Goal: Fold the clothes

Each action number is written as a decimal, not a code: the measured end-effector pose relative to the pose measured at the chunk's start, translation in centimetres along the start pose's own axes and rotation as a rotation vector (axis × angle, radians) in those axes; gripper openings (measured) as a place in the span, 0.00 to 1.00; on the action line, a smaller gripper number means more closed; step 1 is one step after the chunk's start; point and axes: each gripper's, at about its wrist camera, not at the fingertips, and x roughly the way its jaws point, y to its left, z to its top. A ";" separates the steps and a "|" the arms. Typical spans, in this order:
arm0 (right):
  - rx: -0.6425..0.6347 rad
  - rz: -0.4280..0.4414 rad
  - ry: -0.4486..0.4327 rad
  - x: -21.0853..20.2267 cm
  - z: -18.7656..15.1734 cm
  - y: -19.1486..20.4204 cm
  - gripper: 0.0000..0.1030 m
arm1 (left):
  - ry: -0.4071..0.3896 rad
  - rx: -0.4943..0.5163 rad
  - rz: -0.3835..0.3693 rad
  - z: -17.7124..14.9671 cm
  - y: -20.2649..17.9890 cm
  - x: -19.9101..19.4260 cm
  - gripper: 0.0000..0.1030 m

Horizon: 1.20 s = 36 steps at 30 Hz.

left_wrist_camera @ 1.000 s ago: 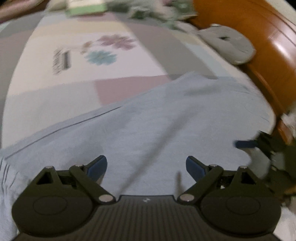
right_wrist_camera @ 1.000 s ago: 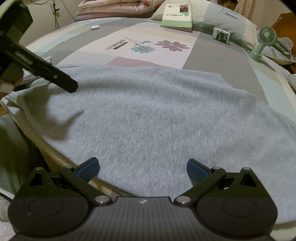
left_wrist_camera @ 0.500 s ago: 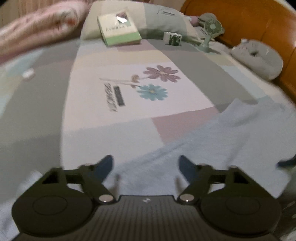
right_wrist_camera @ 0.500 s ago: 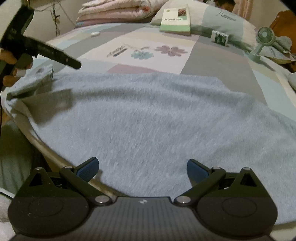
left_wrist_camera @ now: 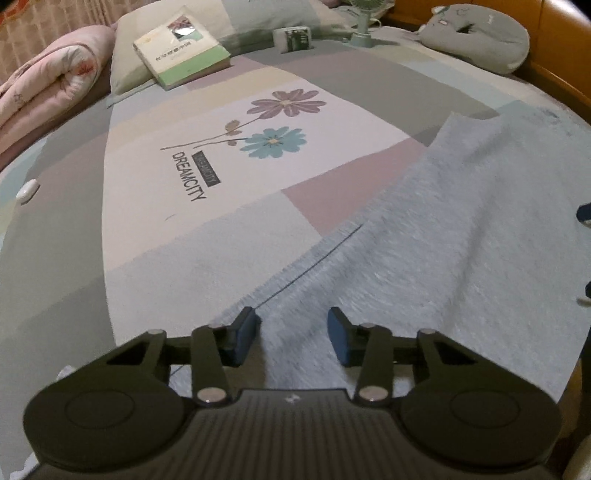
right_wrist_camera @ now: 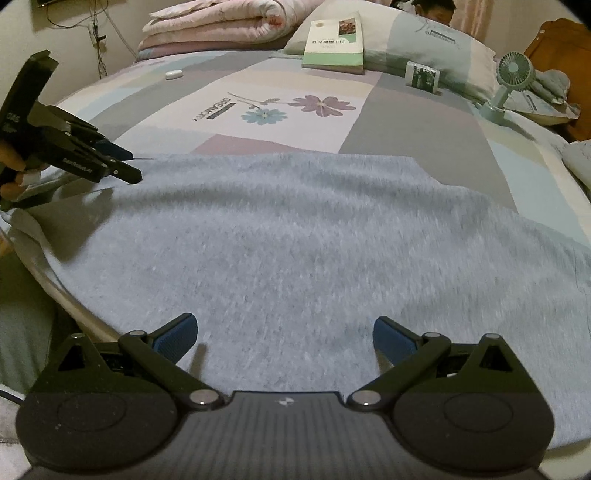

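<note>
A light blue fuzzy garment point(right_wrist_camera: 314, 240) lies spread flat over the near part of the bed. My left gripper point(left_wrist_camera: 291, 336) is low at the garment's point(left_wrist_camera: 424, 258) left edge, by a dark seam line. Its jaws are closing with a strip of the fabric edge between the blue pads, which stand apart from it. In the right wrist view the left gripper point(right_wrist_camera: 129, 164) shows at the garment's far left corner, held by a hand. My right gripper point(right_wrist_camera: 284, 336) hovers open over the garment's near edge, with nothing between its fingers.
The patchwork bedsheet point(left_wrist_camera: 221, 166) with a flower print stretches beyond the garment. A book point(right_wrist_camera: 332, 40) rests on a pillow, with a small box point(right_wrist_camera: 423, 75), a mint fan point(right_wrist_camera: 509, 81), a rolled pink quilt point(right_wrist_camera: 210, 26) and a grey cushion point(left_wrist_camera: 476, 35) nearby. A wooden bed frame point(left_wrist_camera: 561, 70) runs along the right.
The left gripper's jaws have narrowed. Its view swung from over the garment's middle to the left edge, and it sank to the fabric there. The right gripper stayed put and open.
</note>
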 end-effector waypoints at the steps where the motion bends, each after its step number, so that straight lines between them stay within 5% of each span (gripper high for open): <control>1: 0.001 0.000 0.001 0.1 0.0 0.0 1.00 | 0.001 0.001 -0.001 0.0 -0.1 0.0 0.36; 10: 0.000 -0.007 -0.007 -0.1 0.0 0.2 1.00 | -0.019 0.032 0.026 0.1 -1.0 -0.8 0.01; 17: 0.015 -0.016 -0.014 -0.3 0.1 -0.1 1.00 | -0.091 -0.005 0.065 1.8 0.7 -2.2 0.00; 24: 0.024 -0.019 -0.012 -0.3 -0.1 -0.3 1.00 | 0.007 -0.116 0.136 0.6 3.1 0.1 0.00; 28: 0.044 -0.020 -0.022 -0.4 0.2 -1.0 1.00 | -0.059 -0.111 0.079 1.7 2.3 -2.5 0.02; 31: 0.061 -0.037 -0.031 -0.4 0.7 -1.9 1.00 | -0.097 -0.037 -0.040 3.1 -0.4 -3.9 0.10; 36: 0.114 -0.046 -0.049 -0.4 0.9 -3.5 1.00 | -0.017 -0.070 -0.244 4.4 -3.5 -1.0 0.20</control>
